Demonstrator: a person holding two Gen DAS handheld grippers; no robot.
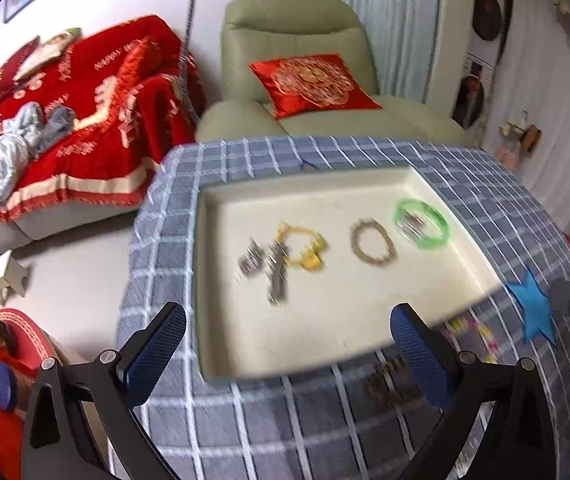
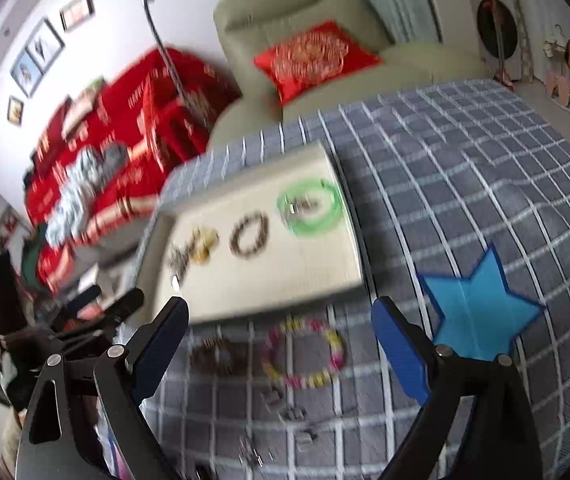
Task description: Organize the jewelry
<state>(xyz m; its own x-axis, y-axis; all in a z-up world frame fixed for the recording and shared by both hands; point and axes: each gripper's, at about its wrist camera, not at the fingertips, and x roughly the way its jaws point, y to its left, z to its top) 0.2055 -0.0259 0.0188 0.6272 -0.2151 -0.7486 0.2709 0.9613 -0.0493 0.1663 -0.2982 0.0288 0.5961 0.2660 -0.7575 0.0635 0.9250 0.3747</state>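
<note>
A cream tray (image 1: pixel 365 336) (image 2: pixel 285 280) lies on a grey checked tablecloth. In it are a silver chain (image 1: pixel 269 268), a gold bracelet (image 1: pixel 301 246) (image 2: pixel 203 246), a brown bead bracelet (image 1: pixel 373 242) (image 2: pixel 249 236) and a green bangle (image 1: pixel 421 224) (image 2: pixel 310 208) around a small silver piece. On the cloth in front of the tray lie a pink-and-yellow bead bracelet (image 2: pixel 307 352) (image 1: pixel 475 336) and a dark brown bracelet (image 2: pixel 217 356) (image 1: pixel 387 380). My left gripper (image 1: pixel 289 354) is open above the tray's near edge, empty. My right gripper (image 2: pixel 279 354) is open over the two loose bracelets, touching neither.
A blue paper star (image 2: pixel 477 312) (image 1: pixel 533 308) lies on the cloth right of the tray. Small silver pieces (image 2: pixel 285 412) are scattered near the front. Behind the table stand a green armchair (image 1: pixel 297 60) with a red cushion and a sofa under a red blanket (image 1: pixel 77 120).
</note>
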